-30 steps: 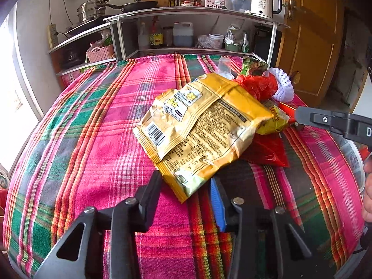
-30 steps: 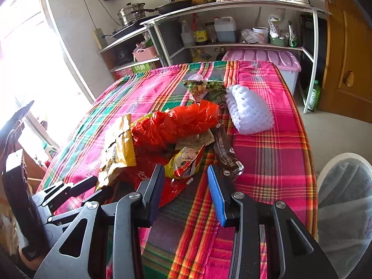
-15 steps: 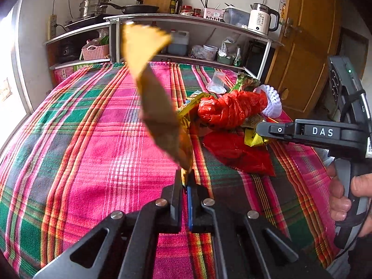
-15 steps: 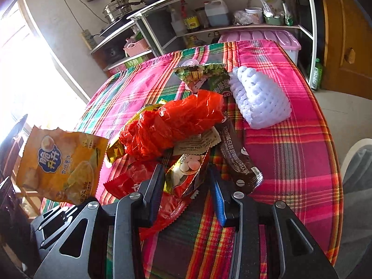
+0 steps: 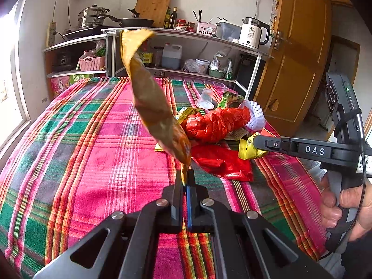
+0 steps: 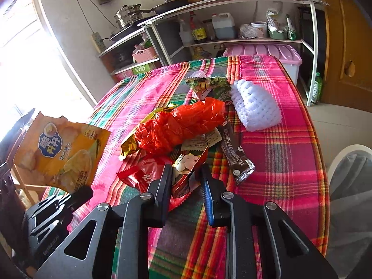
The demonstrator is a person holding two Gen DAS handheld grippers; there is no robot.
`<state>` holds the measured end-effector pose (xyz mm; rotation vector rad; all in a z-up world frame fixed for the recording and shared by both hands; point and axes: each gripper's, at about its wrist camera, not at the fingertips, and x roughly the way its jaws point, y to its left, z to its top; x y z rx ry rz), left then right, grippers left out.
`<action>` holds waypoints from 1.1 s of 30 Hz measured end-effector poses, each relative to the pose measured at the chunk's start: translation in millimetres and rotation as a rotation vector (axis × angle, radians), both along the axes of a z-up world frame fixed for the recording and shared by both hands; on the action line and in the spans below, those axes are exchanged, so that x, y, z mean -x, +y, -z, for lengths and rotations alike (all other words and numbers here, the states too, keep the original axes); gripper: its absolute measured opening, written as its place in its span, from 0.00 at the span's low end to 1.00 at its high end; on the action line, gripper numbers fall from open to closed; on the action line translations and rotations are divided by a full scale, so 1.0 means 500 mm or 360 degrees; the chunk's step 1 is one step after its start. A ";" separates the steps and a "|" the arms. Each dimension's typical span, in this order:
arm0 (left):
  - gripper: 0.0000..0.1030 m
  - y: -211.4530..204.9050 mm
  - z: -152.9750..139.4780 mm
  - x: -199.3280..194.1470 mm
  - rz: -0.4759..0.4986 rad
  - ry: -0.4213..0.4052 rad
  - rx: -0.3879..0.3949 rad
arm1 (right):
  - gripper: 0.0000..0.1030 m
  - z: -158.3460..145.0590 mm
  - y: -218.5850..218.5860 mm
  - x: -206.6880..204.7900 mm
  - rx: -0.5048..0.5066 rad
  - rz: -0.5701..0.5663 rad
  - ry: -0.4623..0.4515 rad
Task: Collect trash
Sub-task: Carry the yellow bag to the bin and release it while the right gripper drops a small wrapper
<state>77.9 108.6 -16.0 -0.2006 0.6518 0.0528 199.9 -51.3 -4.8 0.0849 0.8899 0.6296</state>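
right gripper (image 5: 255,143): "DAS" in white letters on its arm
kettle (image 5: 252,32): "55" on its front
chip bag (image 6: 59,151): "脆升升" in white on a blue badge
green box (image 6: 141,68): white characters, too small to read

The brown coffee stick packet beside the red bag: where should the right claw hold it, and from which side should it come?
Grip the brown stick packet across its narrow width near the crimped near end, coming from above with one finger on each long side. It lies flat and long on the tablecloth, its far end tucked by the red bag, so the near end is probably the freest. The right claw is open.
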 end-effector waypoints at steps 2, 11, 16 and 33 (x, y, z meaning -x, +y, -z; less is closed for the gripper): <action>0.02 -0.006 -0.009 0.003 0.0007 -0.0005 -0.0003 | 0.24 -0.006 -0.011 0.011 -0.0008 0.0008 -0.0011; 0.02 -0.070 -0.040 0.013 0.0100 -0.0033 -0.0019 | 0.24 -0.030 -0.089 0.059 -0.0021 0.0079 -0.0056; 0.02 -0.117 -0.053 0.004 0.0188 -0.0034 -0.0018 | 0.24 -0.042 -0.148 0.083 -0.0032 0.0134 -0.0080; 0.02 -0.265 -0.088 -0.016 0.0430 -0.0048 -0.0064 | 0.24 -0.054 -0.301 0.130 -0.0084 0.0316 -0.0120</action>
